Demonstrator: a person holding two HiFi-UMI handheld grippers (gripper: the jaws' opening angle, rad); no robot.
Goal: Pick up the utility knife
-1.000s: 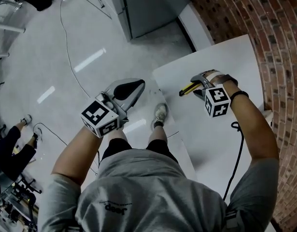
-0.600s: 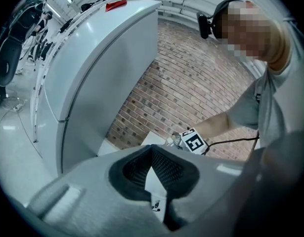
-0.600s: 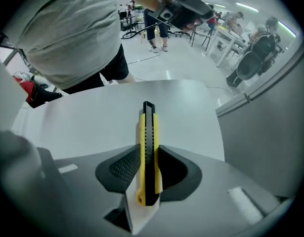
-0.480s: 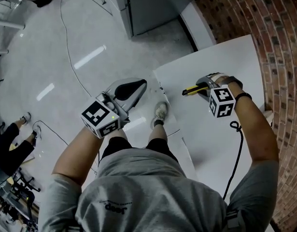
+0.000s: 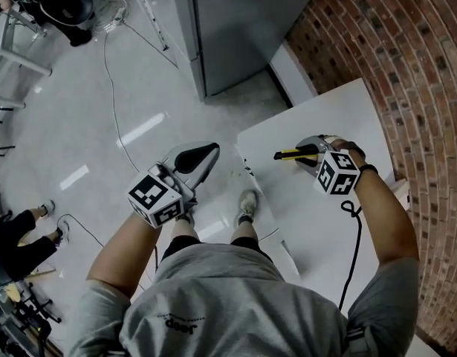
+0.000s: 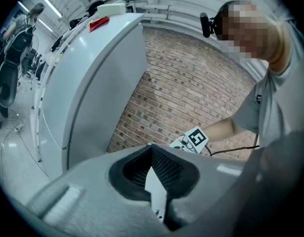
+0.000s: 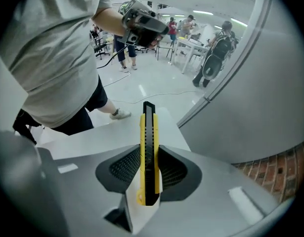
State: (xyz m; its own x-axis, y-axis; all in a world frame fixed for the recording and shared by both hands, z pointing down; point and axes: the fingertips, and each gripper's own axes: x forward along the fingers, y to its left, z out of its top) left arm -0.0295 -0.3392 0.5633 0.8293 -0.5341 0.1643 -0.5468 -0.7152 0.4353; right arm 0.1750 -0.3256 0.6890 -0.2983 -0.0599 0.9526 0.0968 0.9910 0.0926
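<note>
Left grey two-jaw gripper [image 5: 213, 149]: closed on nothing, held off the left edge of the white bench [image 5: 317, 222]. Right grey two-jaw gripper [image 5: 306, 151]: just closed onto yellow-and-black plastic utility knife [image 7: 148, 152], clamped mid-body, now raised over the bench's far left corner. Pickup judged essentially done; maintain grip.

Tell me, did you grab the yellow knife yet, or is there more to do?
Done: the right gripper is shut on the knife, pads on both sides. In hand: the knife hangs above the white table, seemingly clear of it. Still to do: nothing obvious; the left gripper is shut and empty.
</note>
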